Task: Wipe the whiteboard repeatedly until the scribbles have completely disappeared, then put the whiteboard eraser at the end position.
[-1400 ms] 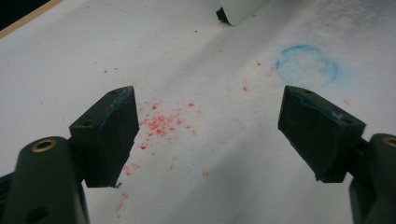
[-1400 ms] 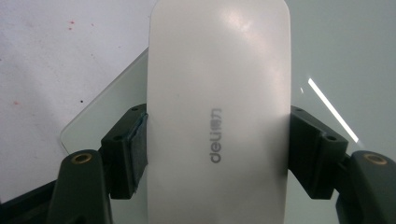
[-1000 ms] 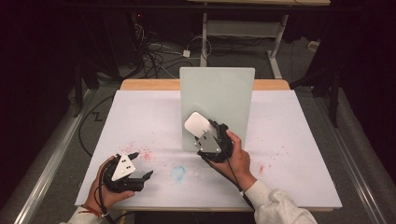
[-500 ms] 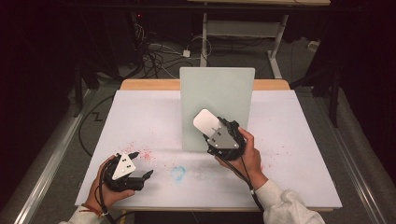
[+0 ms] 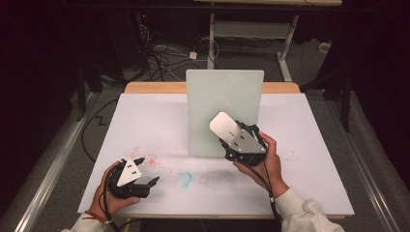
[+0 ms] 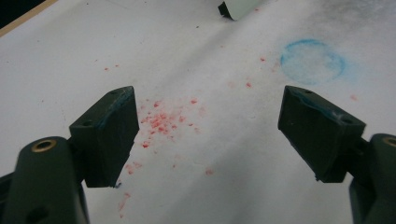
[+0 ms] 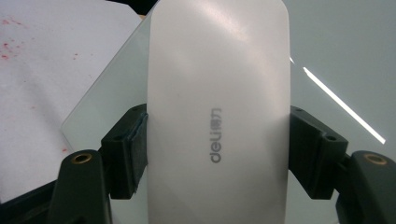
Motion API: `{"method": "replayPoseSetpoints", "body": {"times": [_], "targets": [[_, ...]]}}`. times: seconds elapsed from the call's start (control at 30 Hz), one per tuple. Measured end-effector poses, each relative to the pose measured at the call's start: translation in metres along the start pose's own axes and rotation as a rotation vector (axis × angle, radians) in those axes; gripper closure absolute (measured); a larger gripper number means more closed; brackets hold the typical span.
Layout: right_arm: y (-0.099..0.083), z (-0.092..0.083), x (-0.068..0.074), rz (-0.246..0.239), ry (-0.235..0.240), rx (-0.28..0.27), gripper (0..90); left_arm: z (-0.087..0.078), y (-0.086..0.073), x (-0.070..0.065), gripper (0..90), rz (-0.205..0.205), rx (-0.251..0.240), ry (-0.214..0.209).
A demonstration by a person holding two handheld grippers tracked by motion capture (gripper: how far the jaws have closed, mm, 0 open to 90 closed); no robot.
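A white oblong eraser [image 5: 222, 124] marked "deli" [image 7: 217, 116] is clamped between the jaws of my right gripper [image 5: 229, 135], which is shut on it [image 7: 217, 156]. The eraser is held up against the front of an upright pale green board [image 5: 225, 96] that stands mid-table; whether they touch I cannot tell. In the right gripper view the board [image 7: 336, 56] lies behind the eraser. My left gripper [image 5: 147, 170] rests low at the front left, open with nothing between its jaws [image 6: 208, 135].
The white table sheet [image 5: 145, 121] carries red specks [image 6: 161, 121] just beyond the left jaws and a faint blue ring stain [image 6: 312, 61] to their right. The board's lower corner [image 6: 236, 7] shows farther off. Cables lie on the floor behind the table.
My right gripper has carried the eraser to the right across the board's face. The left gripper has stayed put.
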State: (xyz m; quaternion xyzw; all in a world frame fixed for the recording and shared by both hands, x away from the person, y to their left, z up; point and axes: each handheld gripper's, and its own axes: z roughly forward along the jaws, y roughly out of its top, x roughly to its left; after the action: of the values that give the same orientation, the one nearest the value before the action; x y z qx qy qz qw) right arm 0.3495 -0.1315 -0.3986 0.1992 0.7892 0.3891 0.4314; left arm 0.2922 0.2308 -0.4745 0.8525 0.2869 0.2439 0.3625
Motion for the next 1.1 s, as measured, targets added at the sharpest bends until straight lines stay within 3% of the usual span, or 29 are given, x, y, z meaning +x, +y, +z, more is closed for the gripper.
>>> {"method": "replayPoseSetpoints", "body": {"times": [0.2,0.37,0.47,1.1], "targets": [[-0.005,-0.006,-0.005,0.001,0.036,-0.003,31.0,0.000,-0.001,0.000,19.4,0.003,0.006,-0.001],[-0.011,-0.008,-0.009,0.001,0.099,-0.002,31.0,0.000,-0.001,0.000,19.4,-0.009,0.002,0.005],[-0.016,-0.010,-0.009,-0.003,0.130,0.012,31.0,0.001,0.000,-0.001,19.4,0.003,0.006,0.001],[-0.035,-0.016,0.001,-0.082,0.355,0.095,31.0,0.001,0.001,-0.004,19.4,0.008,0.003,0.000]]}}
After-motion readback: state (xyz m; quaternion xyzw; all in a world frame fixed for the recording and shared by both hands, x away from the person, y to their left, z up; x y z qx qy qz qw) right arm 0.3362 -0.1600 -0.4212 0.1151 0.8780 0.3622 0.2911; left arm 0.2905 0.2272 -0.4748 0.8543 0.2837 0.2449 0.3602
